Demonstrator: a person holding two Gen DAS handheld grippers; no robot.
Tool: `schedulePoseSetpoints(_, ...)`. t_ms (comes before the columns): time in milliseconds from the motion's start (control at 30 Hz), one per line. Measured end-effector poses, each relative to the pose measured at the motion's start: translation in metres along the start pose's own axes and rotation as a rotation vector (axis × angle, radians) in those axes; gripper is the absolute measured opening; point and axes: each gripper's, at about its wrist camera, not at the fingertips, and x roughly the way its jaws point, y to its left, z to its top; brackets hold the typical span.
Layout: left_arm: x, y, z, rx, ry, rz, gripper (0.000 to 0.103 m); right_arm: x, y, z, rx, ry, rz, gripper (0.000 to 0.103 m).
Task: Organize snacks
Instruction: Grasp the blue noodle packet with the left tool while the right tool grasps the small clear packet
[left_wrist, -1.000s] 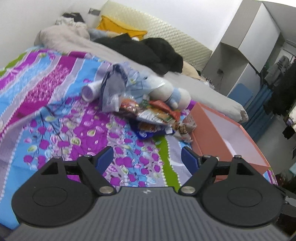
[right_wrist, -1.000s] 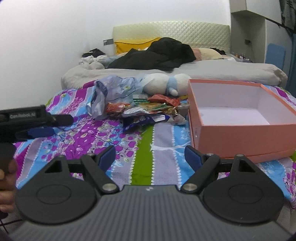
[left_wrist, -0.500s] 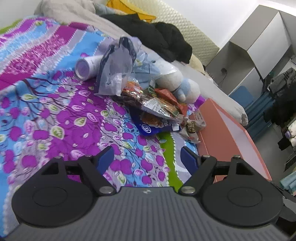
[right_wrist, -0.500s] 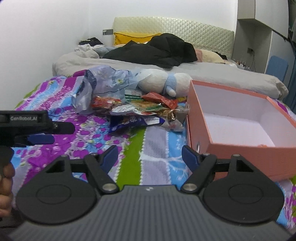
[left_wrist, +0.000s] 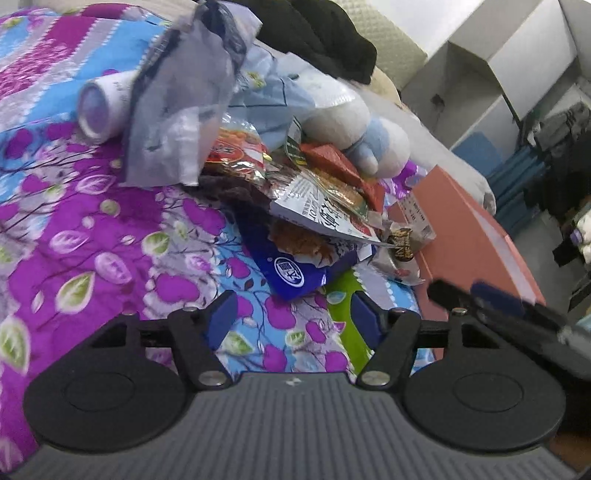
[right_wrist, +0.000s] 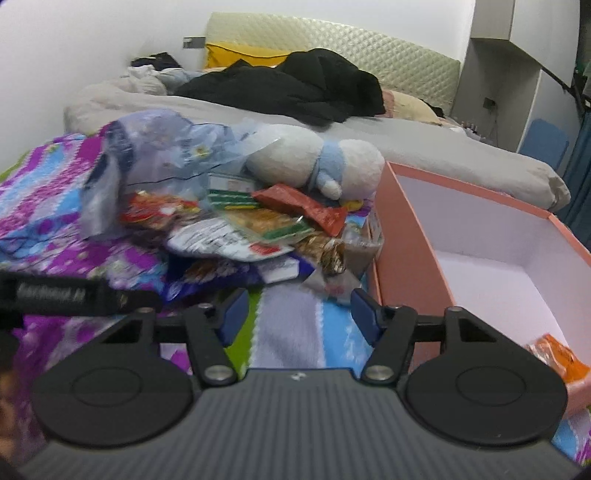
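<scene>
While fingers (left_wrist: 219, 317) narrow empty | snack pile (left_wrist: 314, 206) just ahead; untouched

Bedspread (left_wrist: 110, 236): purple floral on blue, grey and green stripes. Box (right_wrist: 413, 258): salmon-pink outside, white inside; orange packet (right_wrist: 557, 358) in its corner. Snack pile (left_wrist: 314, 206): blue bag with white round logo (left_wrist: 291, 275), silver-white bag with dark print (left_wrist: 310, 214), red wrapper (right_wrist: 303, 206), green-edged packet (right_wrist: 266, 221). Plush toy (right_wrist: 314, 162): white with light-blue band. Headboard (right_wrist: 332, 40): pale quilted diamonds. Pillow (right_wrist: 240, 51): yellow. Clothing heap (right_wrist: 288, 88): black. Hand-held gripper pads (left_wrist: 221, 319): dark blue on black links.
</scene>
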Motion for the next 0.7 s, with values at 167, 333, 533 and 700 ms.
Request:
schedulePoseSetpoints(167, 0.022, -0.004, 0.010, 0.040, 0.031, -0.015, 0.072, 0.037, 0.002, 0.012, -0.009, 0.012, -0.046, 0.063)
schedulePoseSetpoints(333, 0.041, -0.008, 0.015, 0.078, 0.045, -0.006, 0.067, 0.076, 0.001, 0.017, -0.007, 0.048, -0.084, 0.055)
schedulePoseSetpoints(533, 0.052, -0.012, 0.017, 0.104, 0.040, 0.016, 0.063, 0.110, 0.007, 0.014, -0.104, 0.064, -0.164, 0.049)
schedulePoseSetpoints(700, 0.054, -0.012, 0.015, 0.110, 0.026, 0.039, 0.051, 0.123, 0.004, 0.011, -0.109, 0.080, -0.178, 0.039)
